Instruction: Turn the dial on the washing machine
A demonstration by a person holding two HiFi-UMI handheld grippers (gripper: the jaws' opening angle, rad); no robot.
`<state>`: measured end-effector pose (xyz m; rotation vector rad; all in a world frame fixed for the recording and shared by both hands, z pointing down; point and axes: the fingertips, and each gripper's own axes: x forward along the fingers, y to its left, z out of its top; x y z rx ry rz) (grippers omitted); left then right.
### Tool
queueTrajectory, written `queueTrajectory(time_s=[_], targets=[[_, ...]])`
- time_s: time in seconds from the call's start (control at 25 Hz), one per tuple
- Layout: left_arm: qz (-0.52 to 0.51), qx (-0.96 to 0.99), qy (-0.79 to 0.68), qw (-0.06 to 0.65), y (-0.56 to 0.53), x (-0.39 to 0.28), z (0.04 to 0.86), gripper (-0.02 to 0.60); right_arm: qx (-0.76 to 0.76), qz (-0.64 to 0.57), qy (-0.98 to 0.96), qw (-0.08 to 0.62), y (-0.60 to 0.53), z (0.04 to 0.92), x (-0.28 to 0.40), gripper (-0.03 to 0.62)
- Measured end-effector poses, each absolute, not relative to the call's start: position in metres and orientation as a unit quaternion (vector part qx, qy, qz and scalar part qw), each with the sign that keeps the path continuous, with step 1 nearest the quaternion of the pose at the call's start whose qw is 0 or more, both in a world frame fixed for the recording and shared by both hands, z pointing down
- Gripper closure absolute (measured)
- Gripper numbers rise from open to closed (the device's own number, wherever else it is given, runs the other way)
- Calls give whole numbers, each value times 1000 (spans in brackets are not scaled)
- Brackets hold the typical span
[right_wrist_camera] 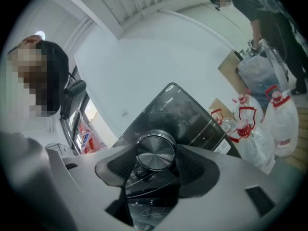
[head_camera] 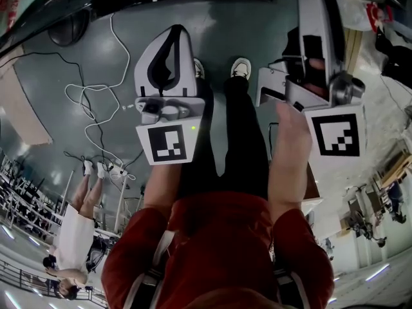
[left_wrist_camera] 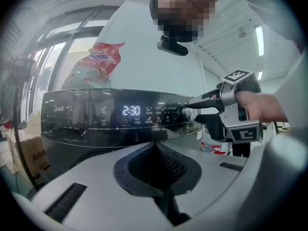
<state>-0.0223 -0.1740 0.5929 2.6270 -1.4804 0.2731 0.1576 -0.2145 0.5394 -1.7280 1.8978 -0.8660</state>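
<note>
Facing the washing machine (left_wrist_camera: pixel 86 129) end-on, the right gripper (left_wrist_camera: pixel 191 112) has its jaws narrowed on either side of the round dial (right_wrist_camera: pixel 155 149) at its front, seemingly pinching it; the left gripper (left_wrist_camera: pixel 155 150), jaws together and empty, hangs farther off, left of the dial.

One washing machine (left_wrist_camera: pixel 86 121), one dial (right_wrist_camera: pixel 155 148), two claws (left_wrist_camera: pixel 155 148) (right_wrist_camera: pixel 155 154), perhaps two bags (right_wrist_camera: pixel 281 121).

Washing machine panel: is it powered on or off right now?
On. In the left gripper view, white digits reading 2:30 glow on the washing machine's control panel, with small lit icons beside them.
</note>
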Motion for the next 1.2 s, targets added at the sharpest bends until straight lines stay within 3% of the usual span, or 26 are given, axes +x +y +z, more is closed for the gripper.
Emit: queueTrajectory(time_s=[0.28,1.2], targets=[[91,866,-490,53,-175,-21,591,572,-545,-412,636,359,-214,549,164,322],[93,865,-490,52,-175,-22,589,572,-523,-438,618,390,-215,553,165,324]])
